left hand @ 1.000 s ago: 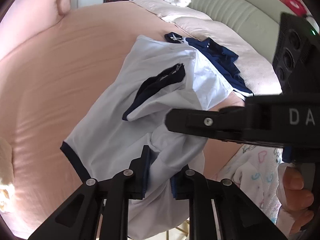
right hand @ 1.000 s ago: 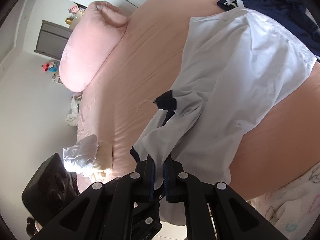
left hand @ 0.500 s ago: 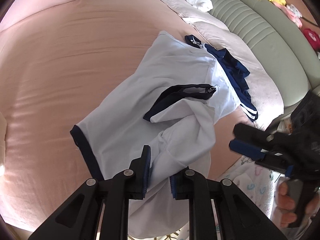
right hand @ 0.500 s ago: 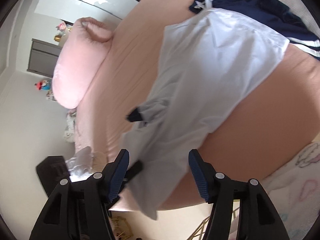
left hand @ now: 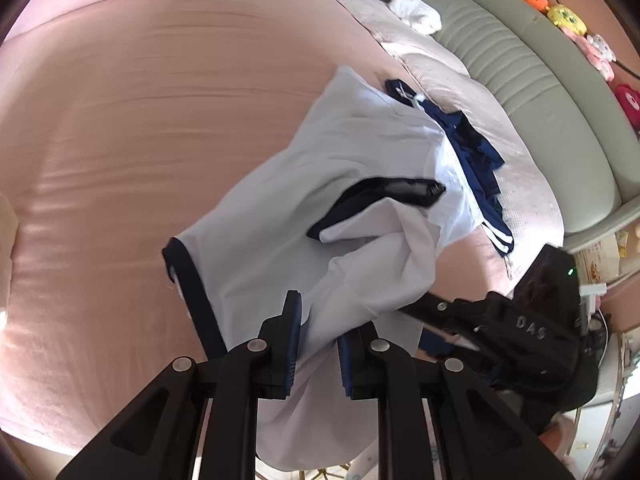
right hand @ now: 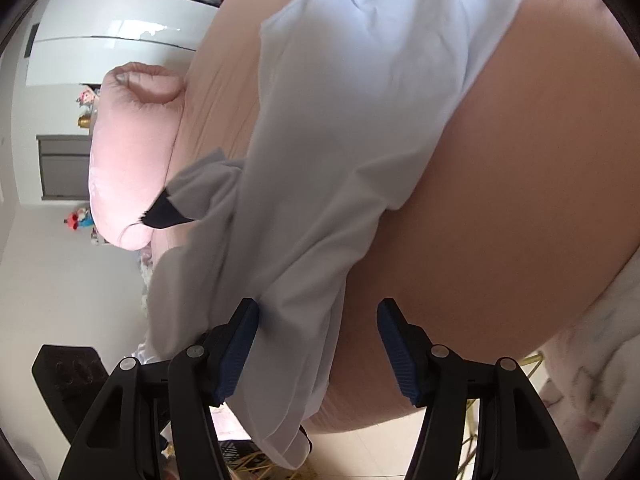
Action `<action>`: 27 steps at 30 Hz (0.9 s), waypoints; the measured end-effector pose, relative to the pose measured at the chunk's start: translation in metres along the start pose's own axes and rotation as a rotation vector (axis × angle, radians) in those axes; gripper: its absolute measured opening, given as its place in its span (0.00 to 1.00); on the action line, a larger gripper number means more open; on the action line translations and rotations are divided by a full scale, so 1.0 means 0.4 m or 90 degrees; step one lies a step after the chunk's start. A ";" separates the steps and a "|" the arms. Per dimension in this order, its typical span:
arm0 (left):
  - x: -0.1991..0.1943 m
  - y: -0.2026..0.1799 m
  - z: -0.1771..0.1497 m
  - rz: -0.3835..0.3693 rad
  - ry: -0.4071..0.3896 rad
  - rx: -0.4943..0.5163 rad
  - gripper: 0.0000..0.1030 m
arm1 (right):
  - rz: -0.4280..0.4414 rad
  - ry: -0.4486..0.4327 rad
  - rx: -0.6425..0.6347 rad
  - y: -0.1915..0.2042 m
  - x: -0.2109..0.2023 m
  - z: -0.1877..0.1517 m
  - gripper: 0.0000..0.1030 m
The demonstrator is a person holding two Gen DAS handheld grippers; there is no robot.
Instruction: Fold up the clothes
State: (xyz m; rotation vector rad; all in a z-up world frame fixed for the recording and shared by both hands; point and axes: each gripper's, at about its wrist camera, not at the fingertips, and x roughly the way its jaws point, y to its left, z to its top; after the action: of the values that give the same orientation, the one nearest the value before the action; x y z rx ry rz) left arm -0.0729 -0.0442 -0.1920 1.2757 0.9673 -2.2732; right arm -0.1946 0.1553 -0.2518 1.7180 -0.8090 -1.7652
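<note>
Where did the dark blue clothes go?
In the left wrist view, the navy garment lies right of centre on the bed, tucked partly under the far edge of the white shirt, near the grey-green headboard.

White shirt with navy trim, spread loosely across pink bed, lower part hanging over bed's near edge. One sleeve with navy cuff folded across the middle of the shirt, cuff gaping open. Navy hem band along the side toward the bed's centre. Fabric bunched and creased near the bed's edge. Collar end farthest from that edge, touching dark navy garment.
</note>
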 end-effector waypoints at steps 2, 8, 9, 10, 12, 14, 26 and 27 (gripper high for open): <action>-0.001 0.006 -0.001 0.002 0.001 0.000 0.14 | 0.023 -0.007 0.009 -0.010 0.010 -0.007 0.60; 0.003 0.037 0.002 -0.030 0.060 -0.032 0.17 | 0.027 -0.019 -0.017 -0.009 0.002 -0.010 0.37; 0.006 0.050 0.006 -0.046 0.087 -0.062 0.23 | 0.024 -0.020 -0.024 -0.007 -0.001 -0.010 0.29; 0.007 0.062 0.008 -0.062 0.106 -0.089 0.28 | 0.022 -0.022 -0.032 -0.004 -0.004 -0.009 0.20; -0.006 0.084 0.009 -0.088 0.109 -0.133 0.57 | 0.014 -0.026 -0.049 0.003 -0.010 -0.009 0.16; -0.041 0.101 0.010 -0.086 0.067 -0.149 0.64 | -0.005 -0.032 -0.079 0.025 -0.016 -0.013 0.14; -0.014 0.184 0.036 -0.003 0.043 -0.173 0.67 | -0.037 -0.026 -0.091 0.039 -0.035 -0.026 0.12; 0.002 0.191 0.041 -0.007 0.049 -0.182 0.67 | -0.041 -0.026 -0.095 0.046 -0.031 -0.023 0.12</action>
State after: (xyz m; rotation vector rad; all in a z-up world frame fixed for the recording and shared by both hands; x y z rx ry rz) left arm -0.0376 -0.1097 -0.2165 1.2417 1.2763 -2.0143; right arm -0.1854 0.1518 -0.2300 1.6316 -0.6281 -1.8596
